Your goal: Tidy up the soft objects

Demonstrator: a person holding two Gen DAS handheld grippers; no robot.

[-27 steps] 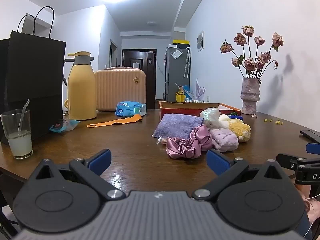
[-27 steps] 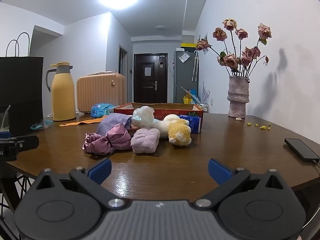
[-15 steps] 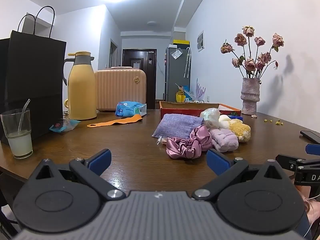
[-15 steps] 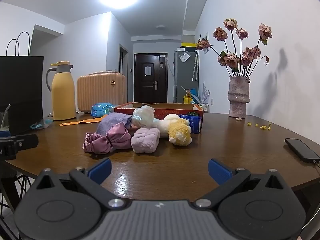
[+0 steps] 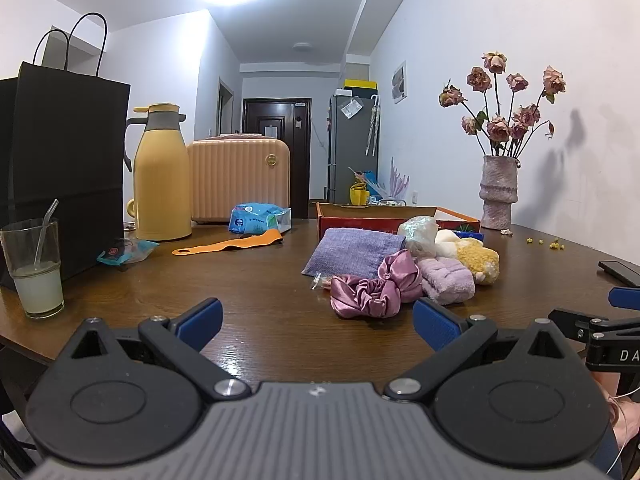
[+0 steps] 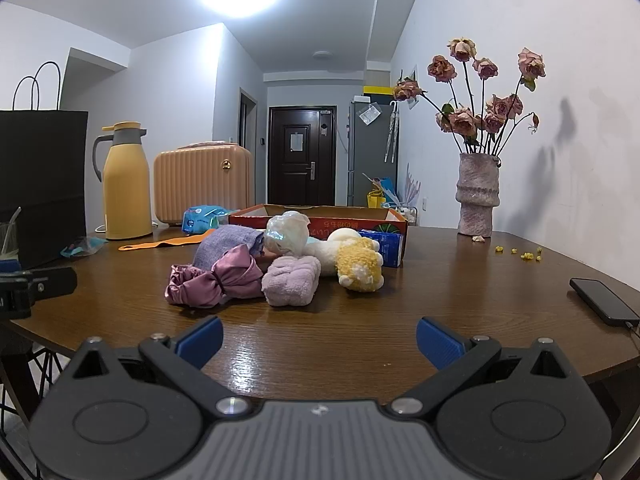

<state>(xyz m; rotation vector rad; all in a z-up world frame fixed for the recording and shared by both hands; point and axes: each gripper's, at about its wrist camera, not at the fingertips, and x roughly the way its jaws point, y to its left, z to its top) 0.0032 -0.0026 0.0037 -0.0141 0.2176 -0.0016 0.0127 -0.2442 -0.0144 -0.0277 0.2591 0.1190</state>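
Nearest the cameras, both tongs hang just over the near edge of the brown tabletop. The left tongs stand spread as wide as they go, with nothing between the blue pads; the right tongs are the same, wide apart and empty, and their tip shows at the right edge of the left view.

Beyond them, near the middle of the tabletop, five soft things lie bunched together and touching. In front lies one pink satin scrunchie, shiny and gathered, its long axis running left to right across the right view. Just right of it sits one lilac fluffy cloth, folded into a thick block with its short end facing the right tongs. Right again lies one plush toy, white body and yellow curly end, stretched from back-left to front-right with the yellow end nearer. Behind the scrunchie lies one flat purple woven pouch, its long side running away toward the back. One pearly white crumpled ball rests on top of the pile; its material is hard to tell, perhaps a thin bag.

Behind the pile stands one shallow red box, open on top, with a small blue carton against its right end.

Farther left are one orange strap, one blue packet, one yellow jug and one black bag. One phone lies at the right edge.
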